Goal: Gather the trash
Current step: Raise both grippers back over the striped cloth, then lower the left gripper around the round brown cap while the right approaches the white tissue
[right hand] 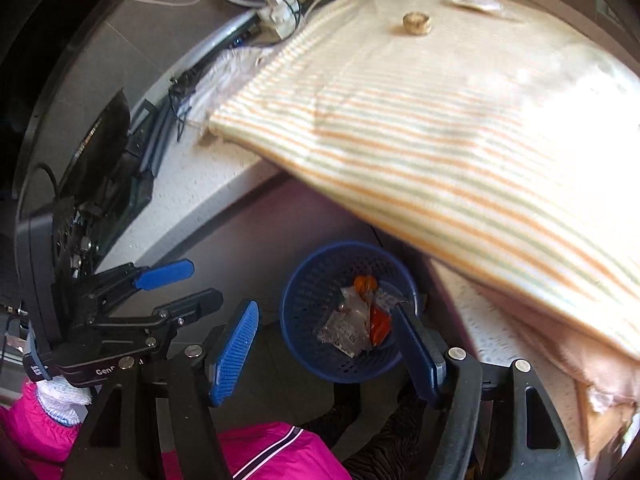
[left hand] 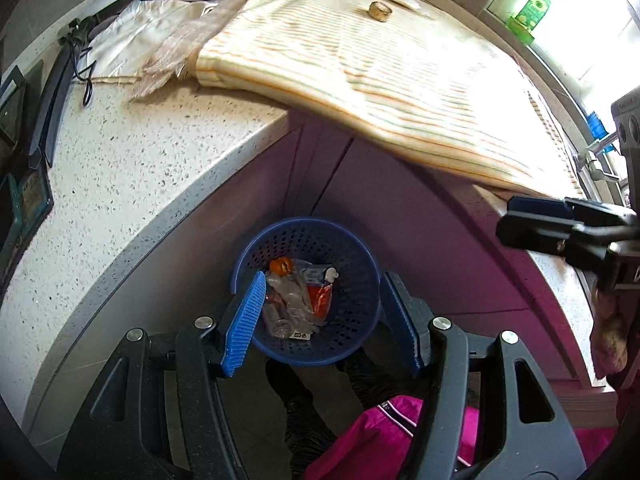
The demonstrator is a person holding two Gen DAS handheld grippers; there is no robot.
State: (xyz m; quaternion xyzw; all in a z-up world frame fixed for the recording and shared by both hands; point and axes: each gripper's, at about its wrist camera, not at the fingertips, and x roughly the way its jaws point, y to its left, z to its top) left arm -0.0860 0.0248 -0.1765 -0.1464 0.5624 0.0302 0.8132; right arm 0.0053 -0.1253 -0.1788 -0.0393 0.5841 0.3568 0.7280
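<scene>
Both grippers empty: left gripper [left hand: 324,320] jaws part open, right gripper [right hand: 326,354] jaws wider, both above the blue basket [left hand: 362,292] at lower centre, wrappers [left hand: 298,300] inside, floor below the counter [left hand: 140,152].

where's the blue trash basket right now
The blue basket sits on the floor below the counter corner, under the overhanging striped cloth, low and central in both wrist views, already holding wrappers.
</scene>
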